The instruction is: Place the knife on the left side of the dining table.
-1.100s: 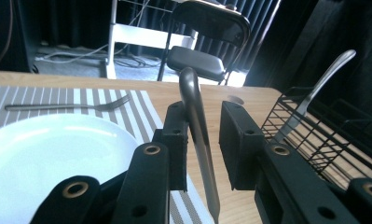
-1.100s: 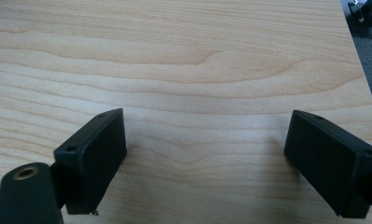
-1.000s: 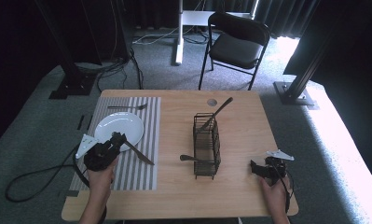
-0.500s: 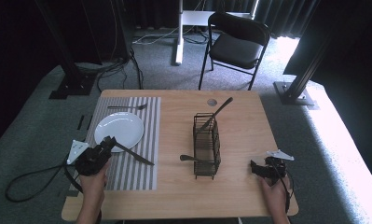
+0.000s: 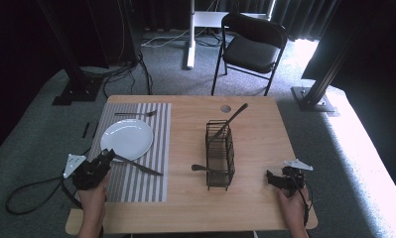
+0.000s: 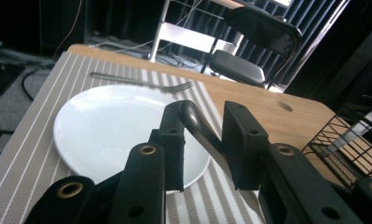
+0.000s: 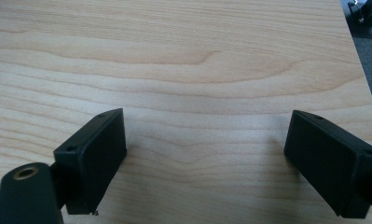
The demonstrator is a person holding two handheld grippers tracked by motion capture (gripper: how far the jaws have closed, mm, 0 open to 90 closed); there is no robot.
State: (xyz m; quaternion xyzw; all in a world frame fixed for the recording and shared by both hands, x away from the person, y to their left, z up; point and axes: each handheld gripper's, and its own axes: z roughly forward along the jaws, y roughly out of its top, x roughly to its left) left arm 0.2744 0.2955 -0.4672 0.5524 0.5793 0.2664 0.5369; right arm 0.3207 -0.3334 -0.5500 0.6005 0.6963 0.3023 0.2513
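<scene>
**Knife handle between our left jaws**

Our left gripper (image 6: 200, 140) has the knife (image 6: 197, 126) handle between its jaws, which have just been opening slightly; whether they press it we cannot tell. The knife lies against the plate (image 6: 104, 126) rim on the striped mat (image 5: 158, 148). Our right gripper (image 7: 204, 158) rests wide open, empty, on the counter (image 7: 197, 60).

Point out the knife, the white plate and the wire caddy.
knife (image 6: 197, 123): left gripper view, on its dark handle between the gripper's jaws.
white plate (image 5: 126, 139): high view, on its bare middle.
wire caddy (image 5: 219, 153): high view, on its side wall.
</scene>
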